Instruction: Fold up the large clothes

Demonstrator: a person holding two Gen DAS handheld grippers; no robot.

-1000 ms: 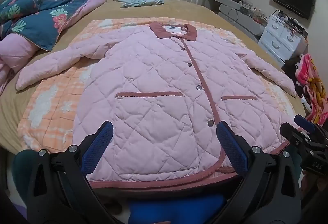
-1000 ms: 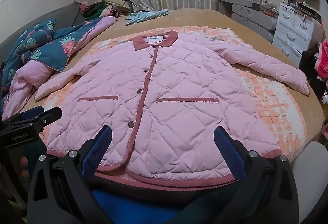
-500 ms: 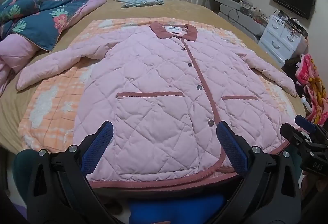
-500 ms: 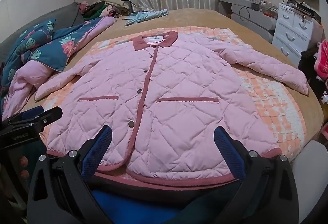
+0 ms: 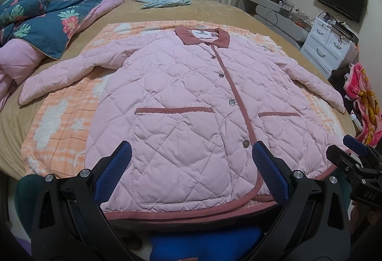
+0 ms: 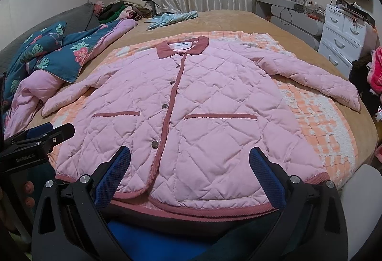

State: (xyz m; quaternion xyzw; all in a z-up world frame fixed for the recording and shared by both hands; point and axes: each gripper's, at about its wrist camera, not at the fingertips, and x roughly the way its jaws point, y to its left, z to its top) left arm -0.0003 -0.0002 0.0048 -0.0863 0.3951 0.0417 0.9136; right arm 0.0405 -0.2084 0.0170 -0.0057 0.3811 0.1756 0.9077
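Observation:
A pink quilted jacket (image 5: pixel 191 98) with a dusty-red collar and trim lies flat and buttoned, front up, on the bed, both sleeves spread out; it also shows in the right wrist view (image 6: pixel 191 103). My left gripper (image 5: pixel 191 156) is open and empty, held just above the jacket's bottom hem on its left half. My right gripper (image 6: pixel 189 157) is open and empty above the hem on the right half. Each gripper shows at the edge of the other's view.
An orange checked blanket (image 5: pixel 59 122) lies under the jacket on a tan bed (image 5: pixel 14 122). A blue floral quilt (image 5: pixel 47 22) is bunched at the left. A light blue garment (image 5: pixel 164 1) lies at the far side. White drawers (image 5: pixel 329 46) stand at the right.
Both grippers have eased very slightly forward over the hem. The jacket has not moved.

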